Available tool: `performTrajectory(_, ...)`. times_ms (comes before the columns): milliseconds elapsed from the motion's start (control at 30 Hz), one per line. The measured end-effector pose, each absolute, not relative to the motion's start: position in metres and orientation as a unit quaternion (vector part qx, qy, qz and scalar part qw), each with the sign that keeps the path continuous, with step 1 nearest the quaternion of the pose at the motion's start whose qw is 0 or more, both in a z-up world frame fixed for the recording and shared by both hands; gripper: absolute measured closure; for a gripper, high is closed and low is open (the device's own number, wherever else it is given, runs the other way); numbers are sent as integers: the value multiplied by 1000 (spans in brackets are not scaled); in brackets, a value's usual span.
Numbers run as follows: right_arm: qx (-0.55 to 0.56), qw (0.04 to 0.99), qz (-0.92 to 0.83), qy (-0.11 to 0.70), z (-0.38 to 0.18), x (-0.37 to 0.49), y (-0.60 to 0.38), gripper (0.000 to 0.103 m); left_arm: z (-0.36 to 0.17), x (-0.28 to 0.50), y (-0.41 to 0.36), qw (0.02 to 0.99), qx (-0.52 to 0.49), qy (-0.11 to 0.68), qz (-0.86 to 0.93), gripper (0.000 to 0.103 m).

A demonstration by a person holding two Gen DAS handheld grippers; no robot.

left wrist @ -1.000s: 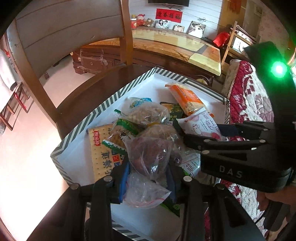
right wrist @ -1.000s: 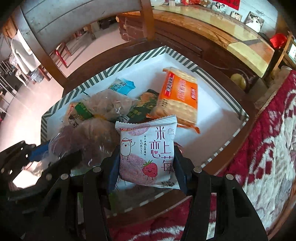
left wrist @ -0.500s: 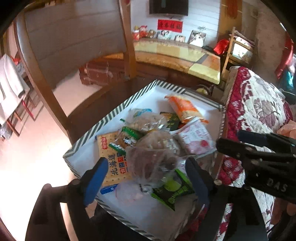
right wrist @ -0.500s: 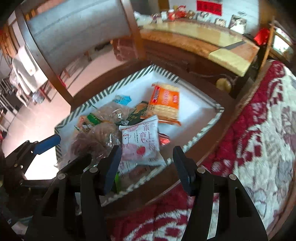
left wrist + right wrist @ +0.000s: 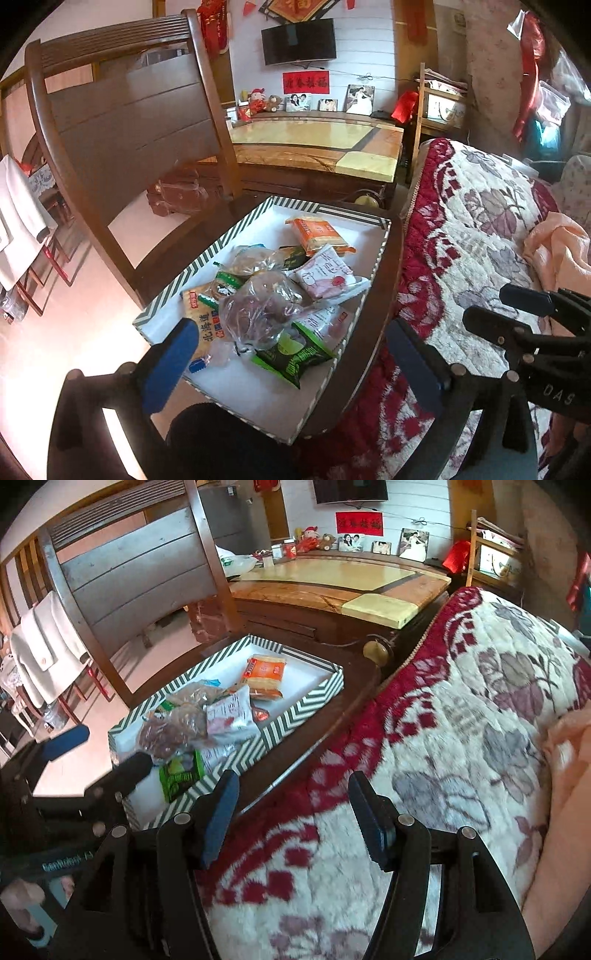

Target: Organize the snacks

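Plastic snack packs lie heaped in the striped box on the wooden chair, beside the blanket. Your left gripper and right gripper are both spread wide w/ nothing between the fingers; left hangs above the near box edge, right is over the blanket.

Handling, I judge: packs are light, crinkly, slippery. The clear bag is soft, contents may crush, so pinch its top seam. The orange pack is stiffer; take it by the short edge.

Count: 1 box, approx. 8 packs visible; some overlap, so exact no. is not sure.
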State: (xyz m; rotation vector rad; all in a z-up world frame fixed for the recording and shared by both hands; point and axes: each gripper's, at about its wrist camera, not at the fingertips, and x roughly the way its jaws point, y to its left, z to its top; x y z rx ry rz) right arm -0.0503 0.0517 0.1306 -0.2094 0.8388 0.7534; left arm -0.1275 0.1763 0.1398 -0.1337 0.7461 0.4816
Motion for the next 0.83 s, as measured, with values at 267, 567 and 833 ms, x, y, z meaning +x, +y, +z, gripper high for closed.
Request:
performTrajectory(267, -96, 841, 356, 396, 135, -57, 38, 41, 144, -135, 168, 903, -74, 364, 217, 0)
performTrajectory(567, -104, 836, 359, 403, 131, -60, 40, 41, 142, -137, 169, 904, -76, 363, 212, 0)
performTrajectory(833, -105, 836, 358, 403, 130, -61, 39, 41, 141, -137, 166, 906, -66, 360, 212, 0)
